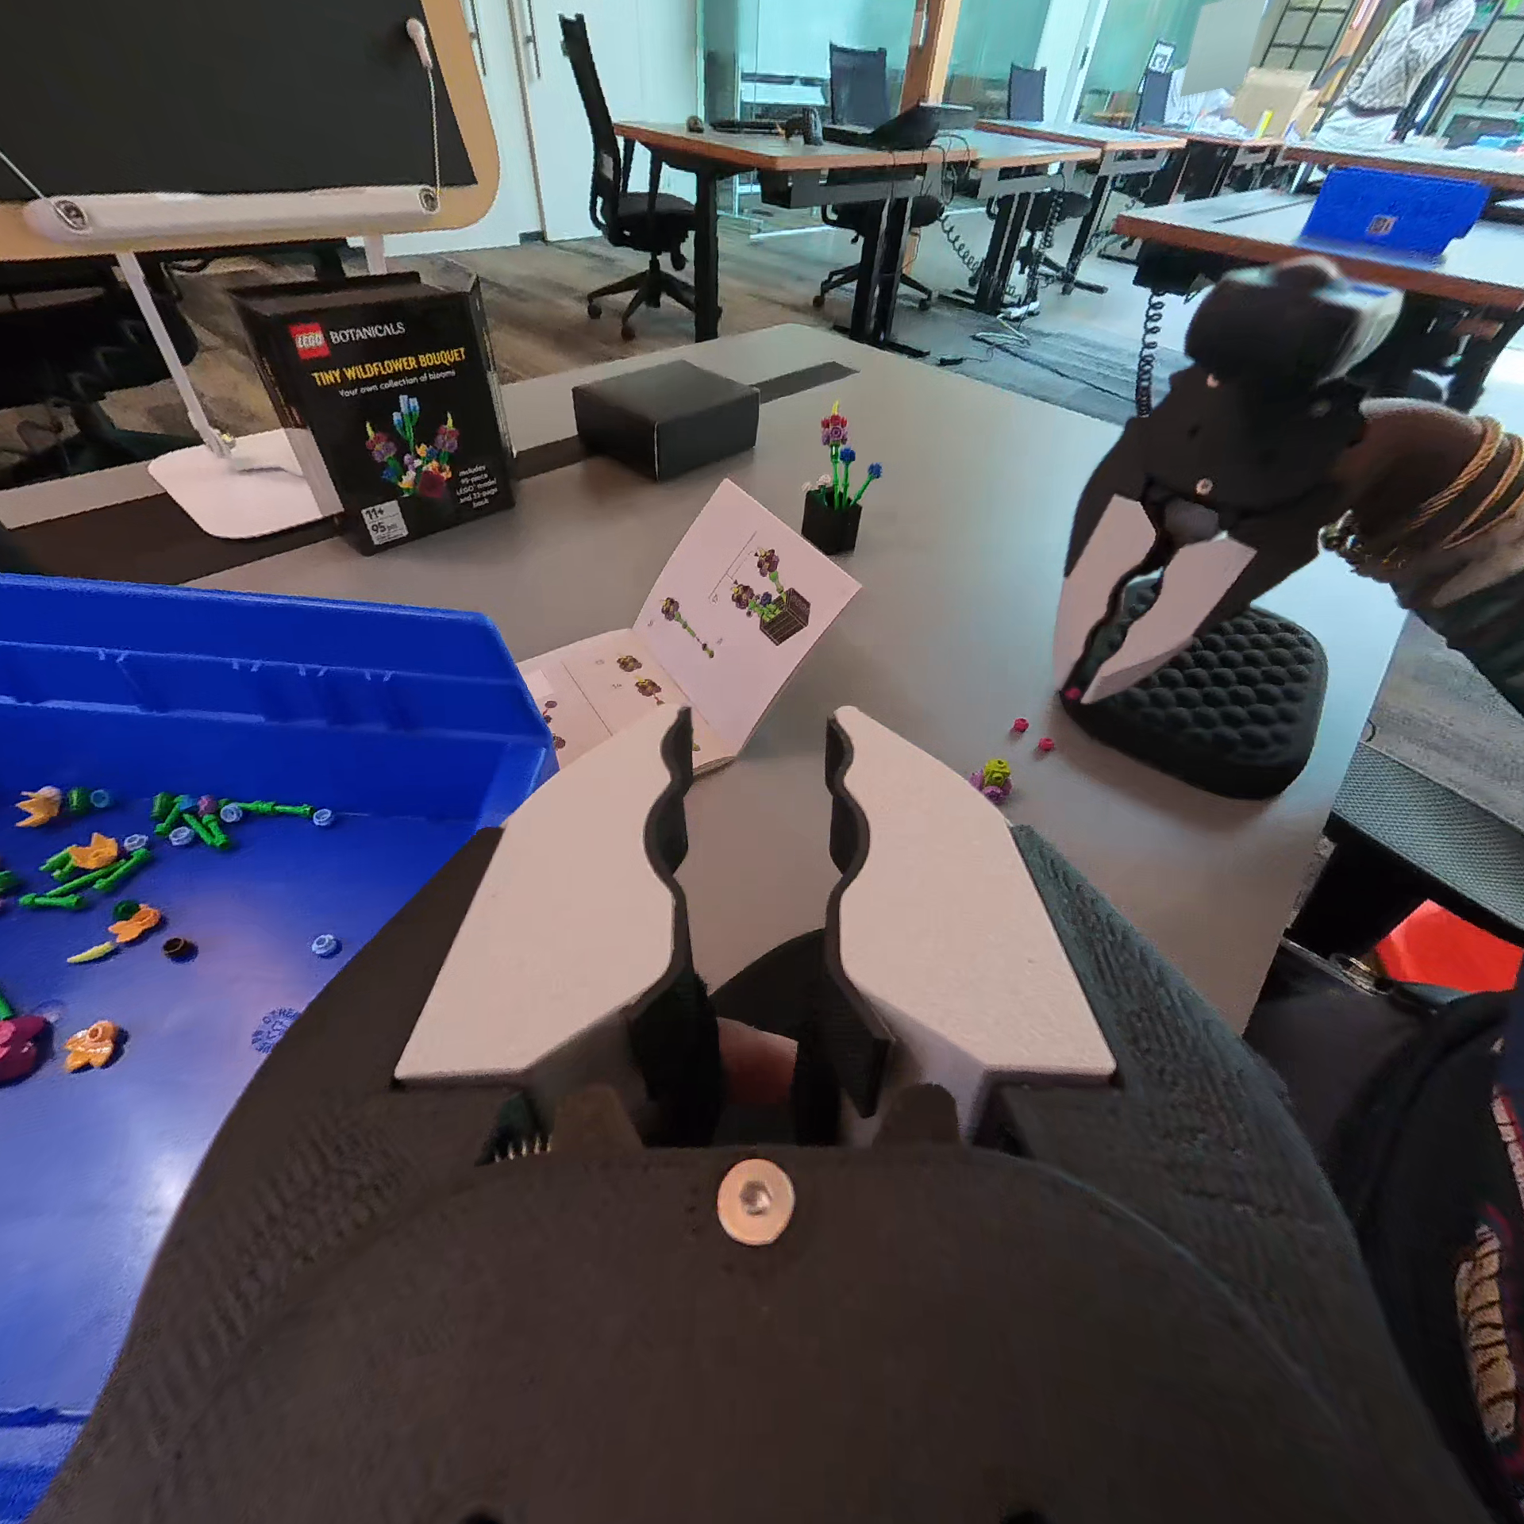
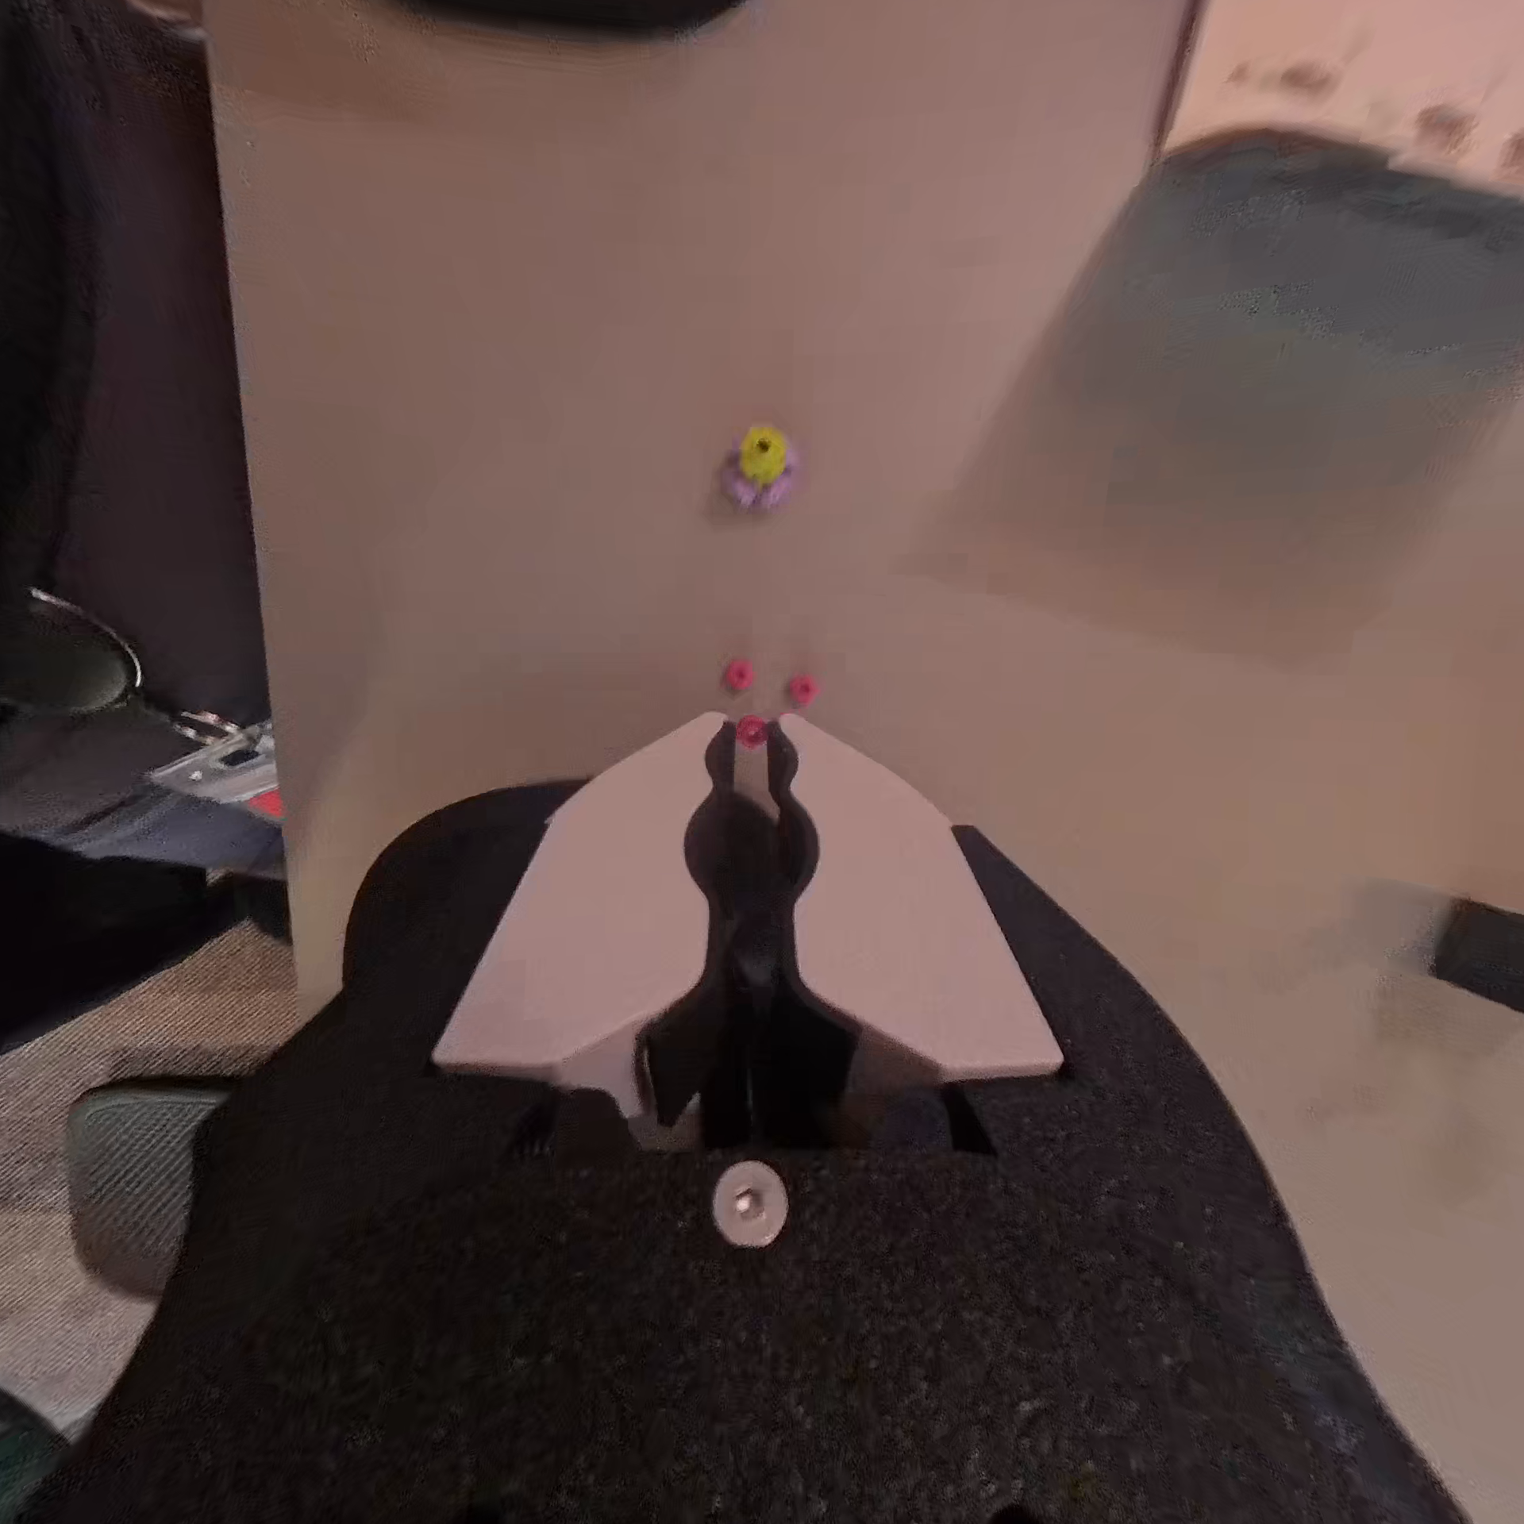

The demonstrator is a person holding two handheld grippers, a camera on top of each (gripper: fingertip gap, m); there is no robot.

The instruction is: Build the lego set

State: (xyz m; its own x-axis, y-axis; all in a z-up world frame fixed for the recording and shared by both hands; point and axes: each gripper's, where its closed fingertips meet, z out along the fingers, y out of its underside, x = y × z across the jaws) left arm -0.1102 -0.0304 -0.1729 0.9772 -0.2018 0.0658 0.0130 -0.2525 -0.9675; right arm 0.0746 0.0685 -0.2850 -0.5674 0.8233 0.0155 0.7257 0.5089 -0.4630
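Pinching a tiny pink stud (image 2: 751,731) at its tips, the right gripper (image 2: 752,727) points down at the grey table (image 2: 495,412); contact looks likely through blur. Two pink studs (image 2: 738,676) lie just beyond, near a purple-and-yellow flower (image 2: 760,470). The left gripper (image 1: 759,726) hovers with jaws wide, empty, beside the blue bin (image 1: 272,660).

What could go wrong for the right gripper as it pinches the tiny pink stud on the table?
The pink stud sits only at the very fingertips of the right gripper, so it may pop out. Two loose pink studs lie close by and could be knocked away. The small lilac-and-yellow flower just beyond could also get bumped.
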